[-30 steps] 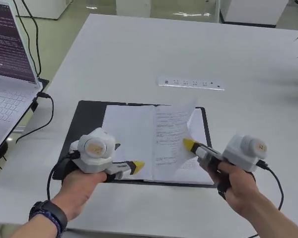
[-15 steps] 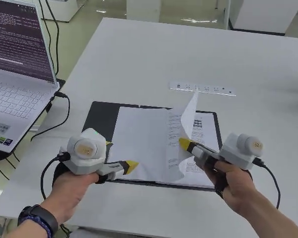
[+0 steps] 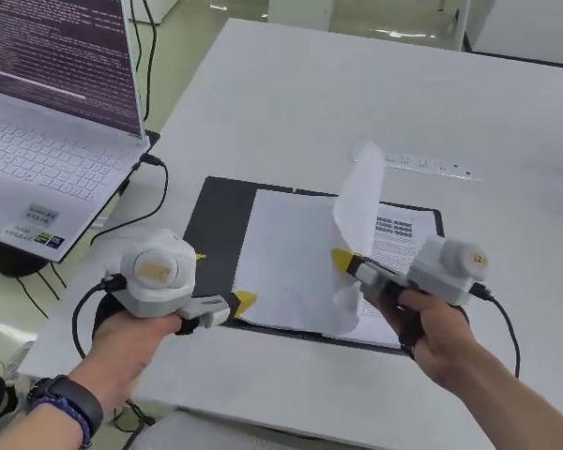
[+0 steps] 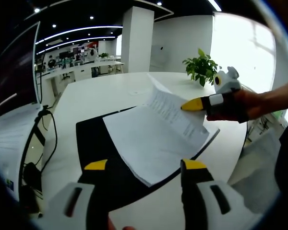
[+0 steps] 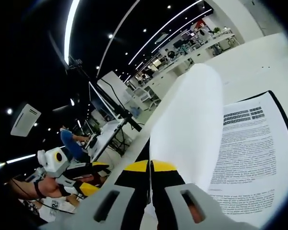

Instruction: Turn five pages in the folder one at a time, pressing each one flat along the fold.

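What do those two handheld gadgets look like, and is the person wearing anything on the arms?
Both the left gripper and right gripper have a rounded white housing with a pale orange disc, black jaws tipped in yellow, and a black cable trailing behind. A dark wristband sits on the left wrist.

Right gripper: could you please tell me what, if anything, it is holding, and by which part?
The right gripper is shut on an upturned page, pinching its free side edge; the left gripper holds nothing.
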{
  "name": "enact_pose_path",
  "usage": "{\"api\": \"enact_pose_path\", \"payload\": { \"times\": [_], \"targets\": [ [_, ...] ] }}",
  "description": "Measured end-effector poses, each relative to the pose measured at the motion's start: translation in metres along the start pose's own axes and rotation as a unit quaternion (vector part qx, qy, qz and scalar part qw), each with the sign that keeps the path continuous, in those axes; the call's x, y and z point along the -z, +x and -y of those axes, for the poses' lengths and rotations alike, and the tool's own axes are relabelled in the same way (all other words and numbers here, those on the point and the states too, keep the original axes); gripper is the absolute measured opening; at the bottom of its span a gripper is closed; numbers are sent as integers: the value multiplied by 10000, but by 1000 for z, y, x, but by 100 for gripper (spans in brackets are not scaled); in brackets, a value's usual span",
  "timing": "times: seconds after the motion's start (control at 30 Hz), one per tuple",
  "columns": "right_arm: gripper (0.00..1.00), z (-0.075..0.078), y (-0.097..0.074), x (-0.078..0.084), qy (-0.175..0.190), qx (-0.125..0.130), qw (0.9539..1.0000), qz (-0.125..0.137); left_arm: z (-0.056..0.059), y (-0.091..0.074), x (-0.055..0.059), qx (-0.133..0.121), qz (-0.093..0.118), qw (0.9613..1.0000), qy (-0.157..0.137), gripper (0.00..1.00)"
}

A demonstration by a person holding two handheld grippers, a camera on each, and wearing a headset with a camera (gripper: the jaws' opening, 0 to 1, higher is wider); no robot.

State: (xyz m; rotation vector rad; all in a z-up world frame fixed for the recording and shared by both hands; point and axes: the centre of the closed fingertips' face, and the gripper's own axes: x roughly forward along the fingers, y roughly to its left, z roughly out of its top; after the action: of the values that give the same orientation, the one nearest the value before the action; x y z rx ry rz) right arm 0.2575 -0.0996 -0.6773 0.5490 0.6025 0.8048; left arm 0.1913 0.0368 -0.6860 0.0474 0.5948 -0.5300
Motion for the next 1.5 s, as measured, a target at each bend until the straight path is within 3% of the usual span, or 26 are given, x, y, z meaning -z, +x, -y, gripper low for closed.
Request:
{"api": "enact_pose_path", "payload": {
  "times": [0.27,0.77,1.0,1.33,1.5],
  "targets": [
    [0,-9,23,14,77,-112,9997,-198,-10,-13,7,-85,21,9999,-73,61],
    [0,-12,60,44,439,-214,9972,-560,-15,-21,26,-132,-102,9996,-240,63],
    [0,-13,76,57,589,-269,9955,-686,-13,-21,23,-136,-73,9995,-281,63],
    [0,-10,93,90,745,-245,9911,-1075,-15,-20,20,-115,-70,9996,-246,64],
    [5,-9,98,96,760,-232,9901,-1157,-14,-22,15,-91,-68,9998,-188,64]
  ]
}}
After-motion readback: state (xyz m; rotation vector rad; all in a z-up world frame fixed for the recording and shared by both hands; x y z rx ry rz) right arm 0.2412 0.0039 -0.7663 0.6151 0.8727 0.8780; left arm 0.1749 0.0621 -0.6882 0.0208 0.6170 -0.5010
